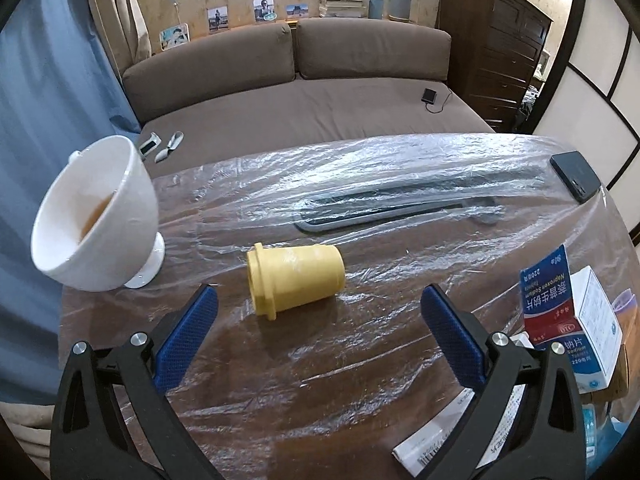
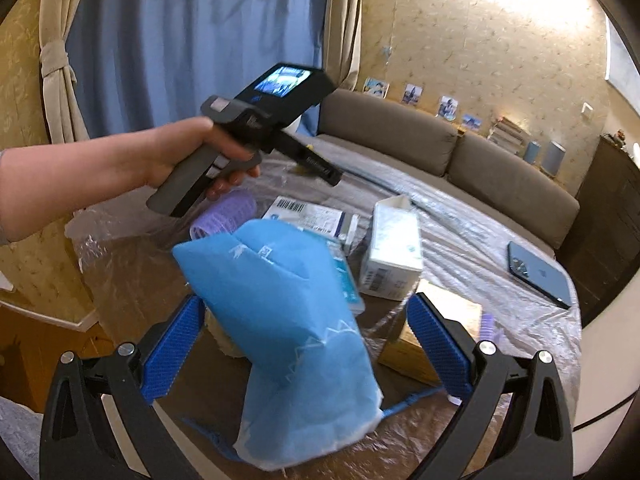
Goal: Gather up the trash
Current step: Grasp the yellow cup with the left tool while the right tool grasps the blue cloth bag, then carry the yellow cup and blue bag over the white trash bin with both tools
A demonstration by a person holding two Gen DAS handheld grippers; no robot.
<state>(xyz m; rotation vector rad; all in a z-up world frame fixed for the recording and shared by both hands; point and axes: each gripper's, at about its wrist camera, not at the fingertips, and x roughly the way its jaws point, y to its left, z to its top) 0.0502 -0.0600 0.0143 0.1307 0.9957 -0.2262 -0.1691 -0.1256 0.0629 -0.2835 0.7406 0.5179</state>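
A yellow plastic cup [image 1: 294,280] lies on its side on the film-covered table [image 1: 320,380], its mouth turned left. My left gripper [image 1: 320,320] stands open just short of it, one blue pad on each side, nothing between them. In the right wrist view a crumpled blue face mask [image 2: 288,312] stands up between the wide-apart fingers of my right gripper [image 2: 308,340]. It leans near the left pad, the right pad is clear of it, and its ear loops trail below. Neither pad presses on it.
A white footed bowl [image 1: 100,216] with brown dregs stands at the table's left edge. Medicine boxes [image 1: 560,308] crowd the right, with a white carton [image 2: 394,252] and a purple hair roller [image 2: 228,212]. A phone [image 1: 574,176] lies far right. A person's hand [image 2: 192,152] holds the left handle. A brown sofa [image 1: 320,112] lies beyond.
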